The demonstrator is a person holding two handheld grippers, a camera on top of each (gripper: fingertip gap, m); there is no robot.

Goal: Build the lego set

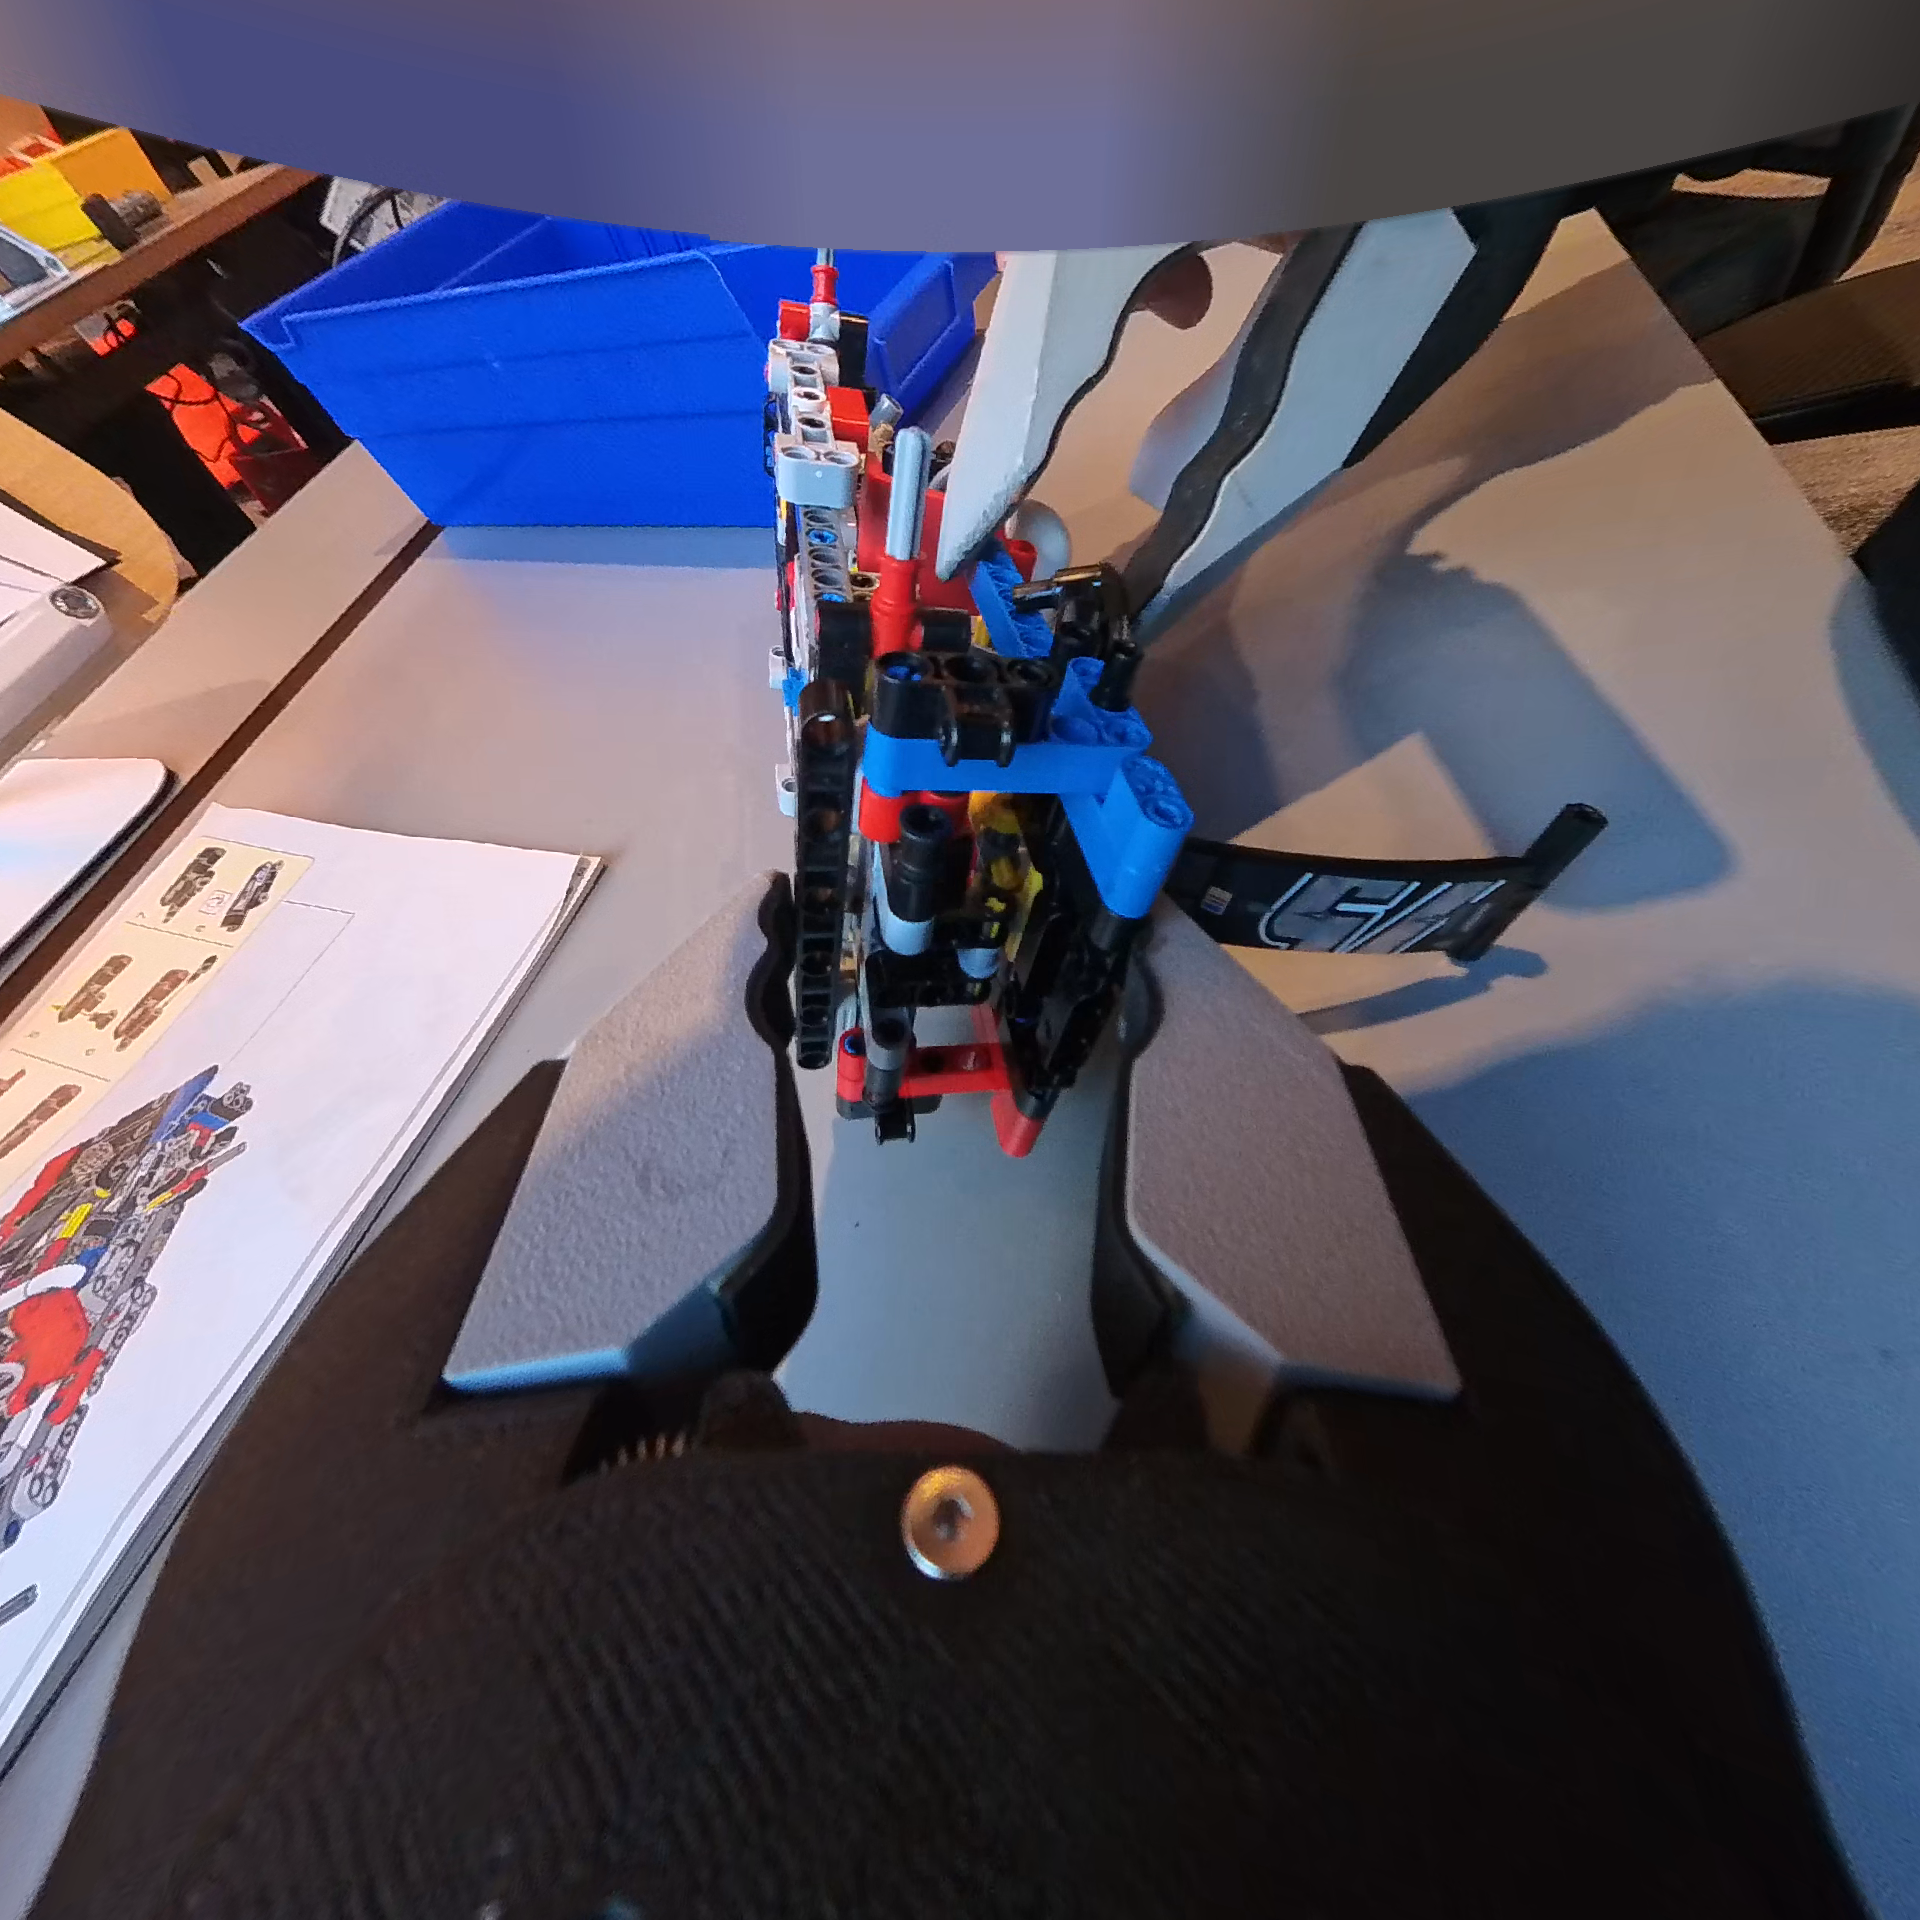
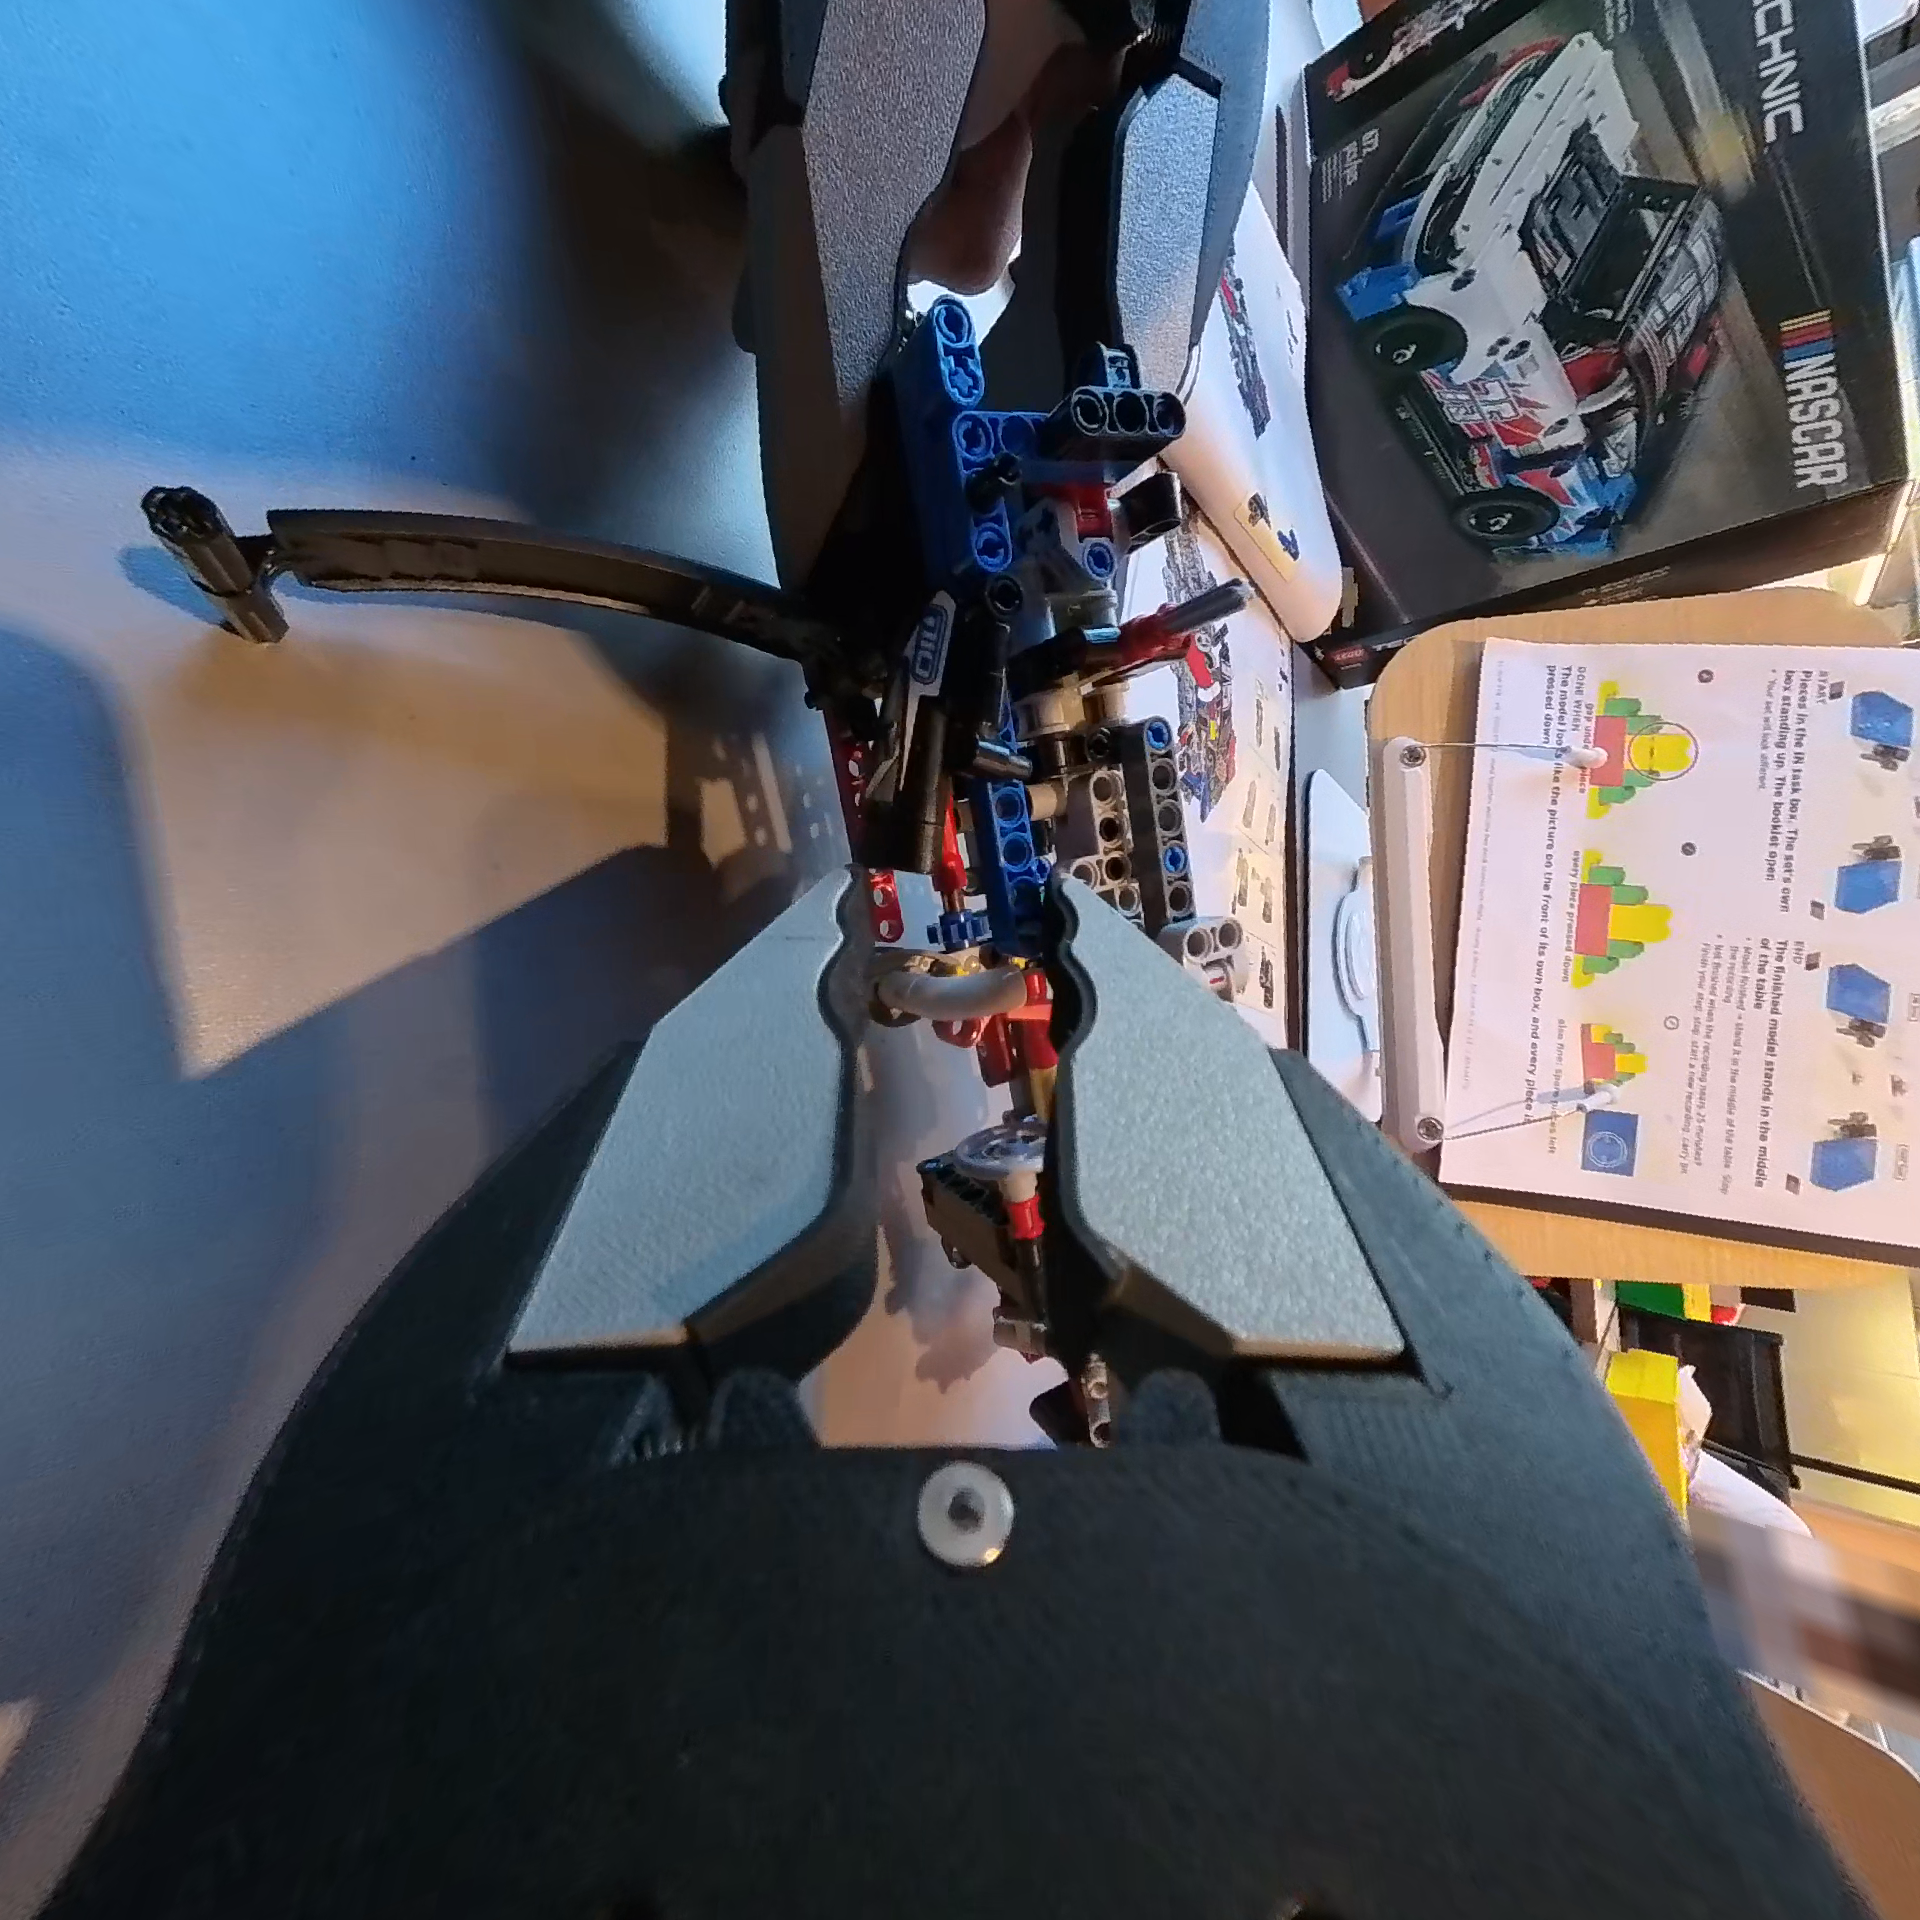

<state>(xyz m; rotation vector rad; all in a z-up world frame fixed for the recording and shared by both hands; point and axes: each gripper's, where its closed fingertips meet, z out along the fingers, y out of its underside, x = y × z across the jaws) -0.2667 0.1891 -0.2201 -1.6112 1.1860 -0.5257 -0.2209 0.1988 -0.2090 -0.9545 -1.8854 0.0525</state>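
A partly built lego car chassis [image 1: 935,748] of black, blue, red and grey beams stands on its side on the grey table [image 1: 582,665]. My left gripper [image 1: 956,966] is shut on its near end, one pad against each side. My right gripper [image 1: 1049,587] comes down from the far side and clamps the other end. In the right wrist view my right gripper [image 2: 951,925] is shut on the chassis [image 2: 1018,665], with the left gripper [image 2: 987,260] beyond it. A black curved panel [image 1: 1382,904] with a sticker sticks out sideways from the chassis; it also shows in the right wrist view [image 2: 499,561].
A blue bin [image 1: 540,395] stands behind the chassis. An open instruction booklet [image 1: 260,1091] lies at the left. The set's box [image 2: 1600,312] and a printed sheet on a wooden board [image 2: 1683,935] lie beside the booklet [image 2: 1236,810]. About 6 cm separates my left fingertips from my right.
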